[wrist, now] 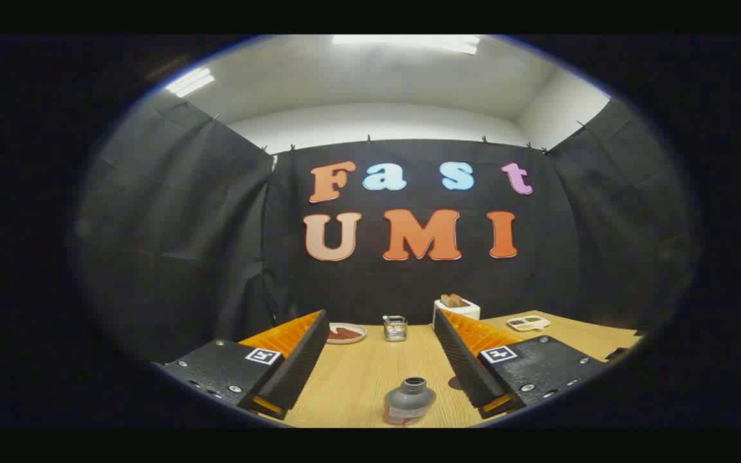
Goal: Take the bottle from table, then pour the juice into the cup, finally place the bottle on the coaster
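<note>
The wooden surface point(357, 373) stretches ahead of me, and my gripper point(380, 334) hangs wide above it, holding nothing. The bottle point(409, 402) stands upright near me between the fingers, touching neither. Far off sit a toaster point(456, 308), plate point(346, 333) and small metal holder point(395, 327).

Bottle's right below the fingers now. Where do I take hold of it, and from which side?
Grip the bottle around its wide grey body, below the narrow neck. It stands upright on the wooden table, between the open fingers and slightly low. So probably come straight forward and down, one finger on each side; the neck looks too slim for a steady hold.
</note>
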The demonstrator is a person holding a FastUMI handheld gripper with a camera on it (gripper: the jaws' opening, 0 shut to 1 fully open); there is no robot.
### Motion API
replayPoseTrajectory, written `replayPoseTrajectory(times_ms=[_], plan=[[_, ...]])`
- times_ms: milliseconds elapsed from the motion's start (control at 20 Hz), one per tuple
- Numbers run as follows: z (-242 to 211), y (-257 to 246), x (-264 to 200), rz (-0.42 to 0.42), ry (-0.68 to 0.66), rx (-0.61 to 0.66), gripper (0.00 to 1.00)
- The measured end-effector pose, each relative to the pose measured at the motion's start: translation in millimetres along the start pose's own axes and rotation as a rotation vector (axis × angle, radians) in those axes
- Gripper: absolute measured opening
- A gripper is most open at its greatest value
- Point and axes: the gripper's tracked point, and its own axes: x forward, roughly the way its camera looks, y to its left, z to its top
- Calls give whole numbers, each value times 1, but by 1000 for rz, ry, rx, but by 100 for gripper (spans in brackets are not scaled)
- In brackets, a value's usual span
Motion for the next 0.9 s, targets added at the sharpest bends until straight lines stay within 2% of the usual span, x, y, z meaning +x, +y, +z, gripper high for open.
replayPoseTrajectory(times_ms=[150, 700, 900], plan=[[-6, 0, 5, 4, 14, -19, 97], [19, -11, 25, 37, 22, -23, 97], [27, -23, 28, 10, 4, -27, 97]])
